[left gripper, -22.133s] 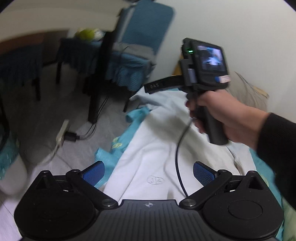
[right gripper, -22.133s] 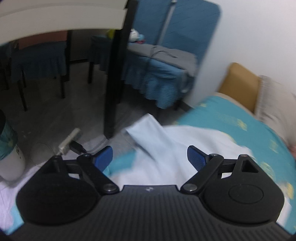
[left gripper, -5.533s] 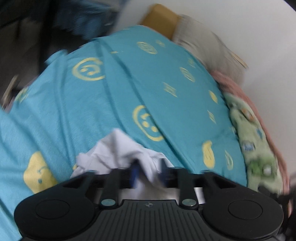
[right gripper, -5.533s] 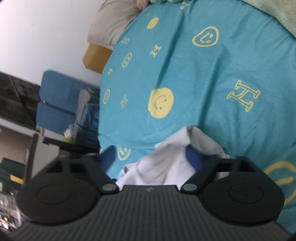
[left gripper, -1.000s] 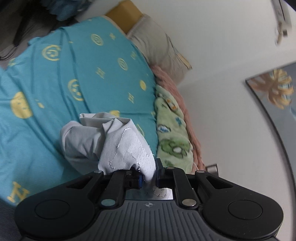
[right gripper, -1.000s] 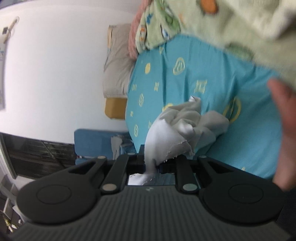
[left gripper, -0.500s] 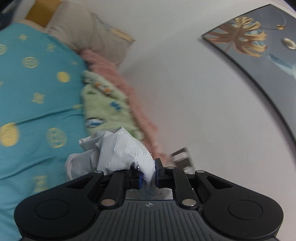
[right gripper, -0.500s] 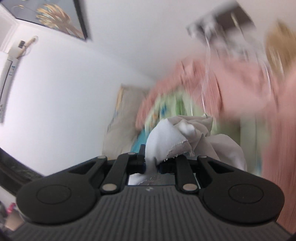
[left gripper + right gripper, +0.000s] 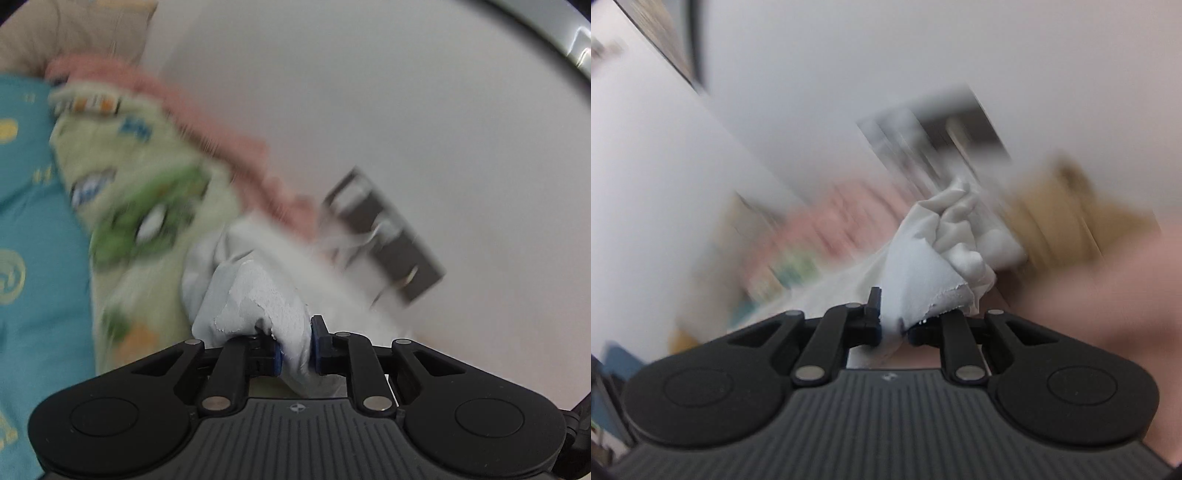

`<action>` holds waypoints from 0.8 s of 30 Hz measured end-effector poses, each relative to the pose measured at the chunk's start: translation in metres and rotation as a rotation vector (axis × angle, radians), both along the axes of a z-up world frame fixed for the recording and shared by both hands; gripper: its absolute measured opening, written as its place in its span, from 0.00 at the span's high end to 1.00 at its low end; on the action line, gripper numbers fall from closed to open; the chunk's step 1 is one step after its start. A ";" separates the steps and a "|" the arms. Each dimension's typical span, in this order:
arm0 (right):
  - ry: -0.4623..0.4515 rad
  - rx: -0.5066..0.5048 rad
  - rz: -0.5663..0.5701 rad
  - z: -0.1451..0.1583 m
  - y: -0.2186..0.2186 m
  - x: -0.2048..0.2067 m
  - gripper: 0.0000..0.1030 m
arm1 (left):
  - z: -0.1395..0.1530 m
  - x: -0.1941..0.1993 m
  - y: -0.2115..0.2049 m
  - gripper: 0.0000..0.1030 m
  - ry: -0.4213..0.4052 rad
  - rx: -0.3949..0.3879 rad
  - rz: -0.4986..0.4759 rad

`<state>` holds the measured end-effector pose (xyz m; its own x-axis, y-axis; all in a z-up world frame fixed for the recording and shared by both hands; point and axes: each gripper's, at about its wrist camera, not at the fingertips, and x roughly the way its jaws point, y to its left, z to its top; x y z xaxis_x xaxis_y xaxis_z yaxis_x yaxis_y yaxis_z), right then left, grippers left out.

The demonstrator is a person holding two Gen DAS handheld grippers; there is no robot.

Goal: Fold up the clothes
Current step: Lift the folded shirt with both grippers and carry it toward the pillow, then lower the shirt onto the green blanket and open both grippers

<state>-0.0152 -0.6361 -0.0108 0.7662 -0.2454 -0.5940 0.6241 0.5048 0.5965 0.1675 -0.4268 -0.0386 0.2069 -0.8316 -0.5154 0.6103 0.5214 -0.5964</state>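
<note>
Right now I am counting one garment, a crumpled white cotton shirt (image 9: 255, 295), and it is hanging bunched in the air between my two grippers. My left gripper (image 9: 296, 350) is pinching a fold of it tight between its blue pads (image 9: 277, 357), and my right gripper (image 9: 894, 326) is clamping another fold, with the cloth (image 9: 923, 266) billowing up in wrinkled lumps above its fingers. A raw, frayed edge is showing on the fabric in both views, and its colour is reading pale grey-white with a faint blue cast.

Behind it, in the left view, I am seeing one green fleece blanket with cartoon prints (image 9: 140, 184), one pink fuzzy blanket (image 9: 207, 122) along the wall, one teal bedsheet with yellow emblems (image 9: 33, 221) and one beige pillow (image 9: 74, 29) at the top corner. A dark rectangular object on the white wall (image 9: 384, 236) is too blurred for me to name. Everything beyond the shirt is smearing badly in the right view.
</note>
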 end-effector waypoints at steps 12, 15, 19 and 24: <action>0.082 -0.037 -0.025 0.007 0.038 -0.027 0.66 | 0.025 -0.040 0.015 0.15 -0.171 0.156 -0.044; 0.090 -0.063 -0.031 0.025 0.049 -0.038 0.16 | 0.062 -0.067 0.031 0.03 -0.286 0.171 -0.018; 0.073 -0.164 0.000 0.061 0.077 -0.060 0.13 | 0.108 -0.102 0.060 0.00 -0.398 0.157 0.006; 0.039 -0.301 0.028 0.105 0.118 -0.092 0.13 | 0.160 -0.150 0.100 0.00 -0.521 0.131 0.041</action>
<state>-0.1073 -0.5183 0.0946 0.7531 -0.3936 -0.5272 0.6269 0.6725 0.3934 0.0177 -0.3267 0.1213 0.4939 -0.7531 -0.4347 0.7856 0.6007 -0.1480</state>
